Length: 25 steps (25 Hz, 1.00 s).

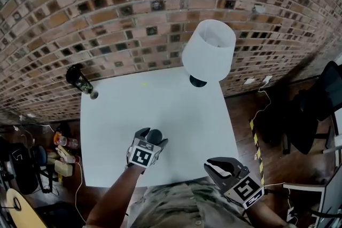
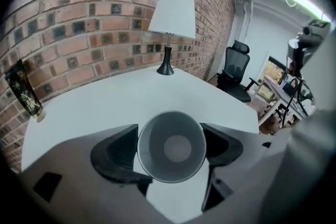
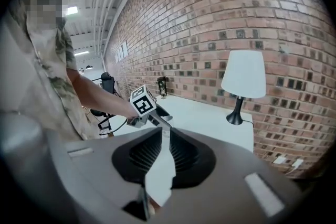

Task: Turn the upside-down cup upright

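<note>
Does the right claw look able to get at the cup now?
Probably not cleanly: the cup sits gripped in the left claw, whose jaws cover both its sides. The right claw hovers apart, by the near corner of the table.

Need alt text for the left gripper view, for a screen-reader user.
The left gripper holds a grey cup between its two dark jaws, the cup's open mouth facing the camera. Beyond it lie a white table, a white-shaded lamp and a brick wall.
</note>
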Available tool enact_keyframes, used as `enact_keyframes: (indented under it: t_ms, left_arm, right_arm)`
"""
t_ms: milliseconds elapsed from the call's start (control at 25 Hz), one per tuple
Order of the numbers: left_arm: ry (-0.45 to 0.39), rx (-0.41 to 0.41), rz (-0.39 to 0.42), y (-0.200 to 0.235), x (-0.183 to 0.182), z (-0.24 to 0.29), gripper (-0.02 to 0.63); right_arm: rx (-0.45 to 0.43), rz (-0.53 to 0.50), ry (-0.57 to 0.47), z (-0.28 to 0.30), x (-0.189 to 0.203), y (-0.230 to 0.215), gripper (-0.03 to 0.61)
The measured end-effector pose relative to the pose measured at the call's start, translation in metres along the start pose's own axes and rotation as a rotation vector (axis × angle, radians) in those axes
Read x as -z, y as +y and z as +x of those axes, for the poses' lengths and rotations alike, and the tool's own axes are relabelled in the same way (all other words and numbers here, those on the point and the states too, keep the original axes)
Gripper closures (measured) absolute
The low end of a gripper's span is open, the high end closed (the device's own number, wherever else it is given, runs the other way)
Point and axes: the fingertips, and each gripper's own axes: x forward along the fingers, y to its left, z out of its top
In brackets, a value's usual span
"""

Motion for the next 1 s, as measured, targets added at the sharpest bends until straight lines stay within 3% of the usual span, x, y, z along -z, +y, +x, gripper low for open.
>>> enact_keyframes:
  t_ms: [160,360,760,1000]
  left_arm:
    - [-0.089,0.053,-0.074,0.009,0.012,-0.011,0.242]
    - [-0.144,0.107,-0.075,0.015,0.035,-0.023,0.242]
    - [0.010,0.122,0.171,0.028,0.087,-0.015,0.244]
    - [0.068,0.129,0.223,0.034,0.095,-0.009,0.244]
  right_arm:
    - [-0.008,-0.008,0.015,0.013,-0.002,0.010,0.532]
    - [-0.002,-0.018,0.038,0.028,0.001,0.024,0.532]
    - [0.052,-0.005,0.051,0.040,-0.003,0.046,0.532]
    - [0.083,0.028,0.038,0.038,-0.008,0.054,0.532]
